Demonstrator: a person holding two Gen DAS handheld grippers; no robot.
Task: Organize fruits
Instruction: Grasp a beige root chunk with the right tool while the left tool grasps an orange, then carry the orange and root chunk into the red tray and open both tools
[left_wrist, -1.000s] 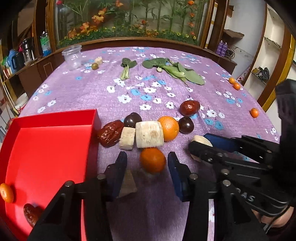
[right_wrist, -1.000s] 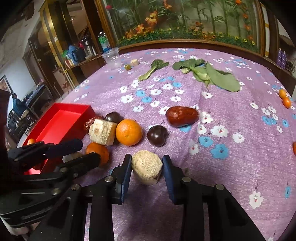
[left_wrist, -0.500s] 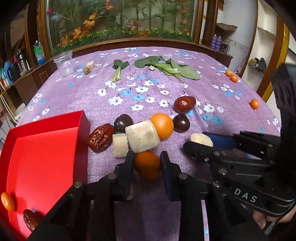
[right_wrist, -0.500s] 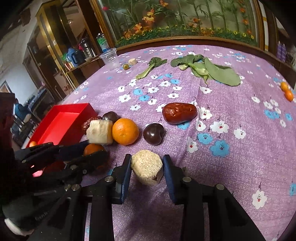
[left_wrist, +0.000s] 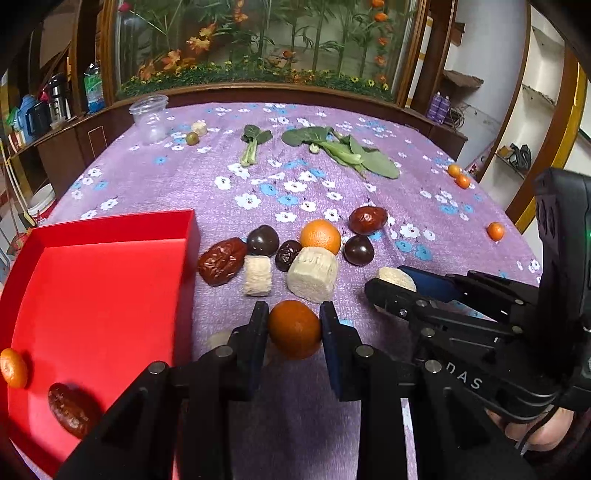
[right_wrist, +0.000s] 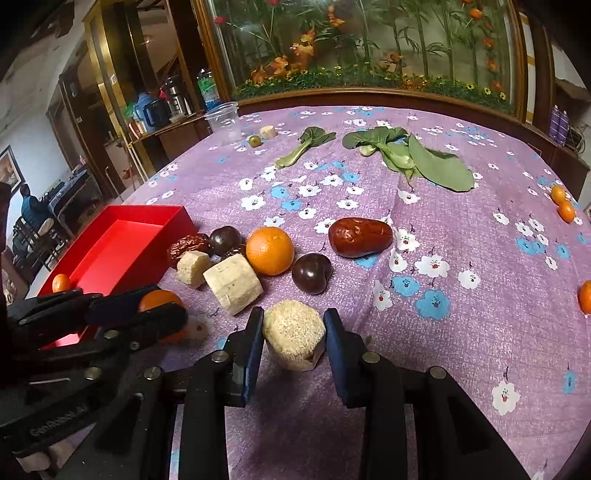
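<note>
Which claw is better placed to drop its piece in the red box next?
Left. The left claw already grips an orange right beside the red box; the right claw sits farther away.

Things on and around the purple flowered tablecloth (right_wrist: 461, 332)

A clear plastic cup (left_wrist: 149, 118) stands at 11 o'clock on the cloth. Green bok choy leaves (right_wrist: 424, 158) lie at 12 o'clock, with a single small bok choy (right_wrist: 303, 146) just beside them. Behind the table is a glass case with artificial flowers (left_wrist: 258, 44); at 10 o'clock stands a blue kettle (right_wrist: 146, 110).
</note>
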